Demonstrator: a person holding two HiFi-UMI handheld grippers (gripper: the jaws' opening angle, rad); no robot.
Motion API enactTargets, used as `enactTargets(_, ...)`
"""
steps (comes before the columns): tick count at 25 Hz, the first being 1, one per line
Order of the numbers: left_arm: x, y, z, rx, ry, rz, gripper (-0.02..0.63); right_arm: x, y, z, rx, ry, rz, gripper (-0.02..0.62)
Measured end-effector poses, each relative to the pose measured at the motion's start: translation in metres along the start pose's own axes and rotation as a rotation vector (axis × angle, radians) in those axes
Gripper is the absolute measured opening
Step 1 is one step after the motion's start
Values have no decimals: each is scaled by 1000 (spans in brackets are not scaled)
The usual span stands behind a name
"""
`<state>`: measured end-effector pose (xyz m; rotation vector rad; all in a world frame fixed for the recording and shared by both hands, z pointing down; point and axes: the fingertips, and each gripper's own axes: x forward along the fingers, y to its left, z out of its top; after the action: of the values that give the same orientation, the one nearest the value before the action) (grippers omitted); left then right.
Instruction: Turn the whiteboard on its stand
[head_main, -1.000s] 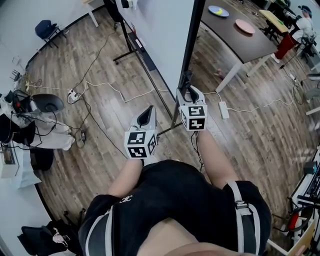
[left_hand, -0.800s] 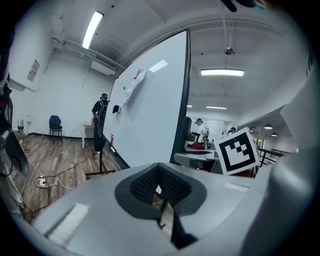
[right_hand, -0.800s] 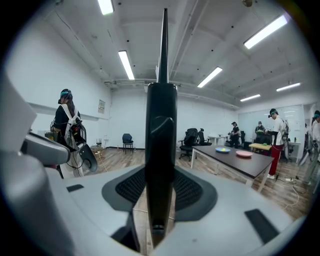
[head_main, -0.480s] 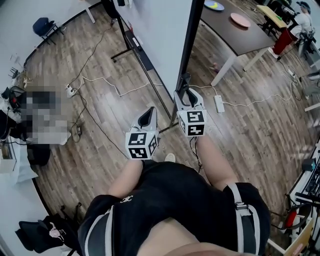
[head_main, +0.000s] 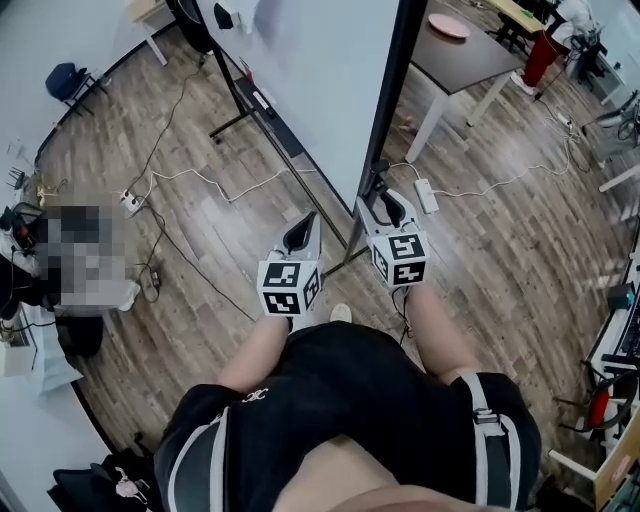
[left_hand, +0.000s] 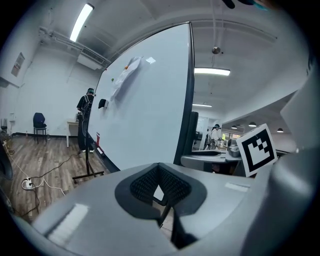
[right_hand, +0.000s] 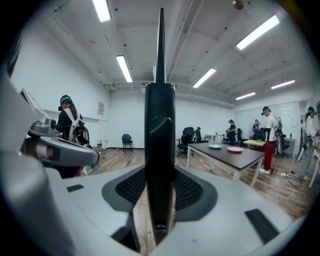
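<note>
- Now the right gripper (head_main: 388, 203) is clamped on the black frame (head_main: 393, 100) at the near edge of the whiteboard (head_main: 320, 90). The right gripper view shows the frame running upright between the pads, which press on it from both sides.
- The left gripper (head_main: 300, 230) has its jaws together with nothing between them. It hangs just beside the right one, off the board and pointing at the white face.
- The whiteboard stands upright on its stand (head_main: 243, 100) on the wood floor (head_main: 200, 260), with the table (head_main: 460, 60) behind its near edge.
- Over the last second the table and the power strip (head_main: 426, 196) have slid toward the top right of the head view. The white face now fills more of the view's top.
- The right gripper has kept its hold on the frame throughout, at about the same height.
- I judge from this that the near edge is being drawn round, away from the table, so the turn is under way. Part of the shift may be only the head moving.
- The stand's foot sits close to the cables on the floor, which could snag as the board swings further.
</note>
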<state>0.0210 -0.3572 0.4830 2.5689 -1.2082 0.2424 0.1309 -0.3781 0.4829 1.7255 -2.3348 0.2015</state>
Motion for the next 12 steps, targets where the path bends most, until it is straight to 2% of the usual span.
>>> enactTargets(12, -58, -19, -4, 23, -31, -65, 9, -63, -17, -17, 14, -35, -33, 175)
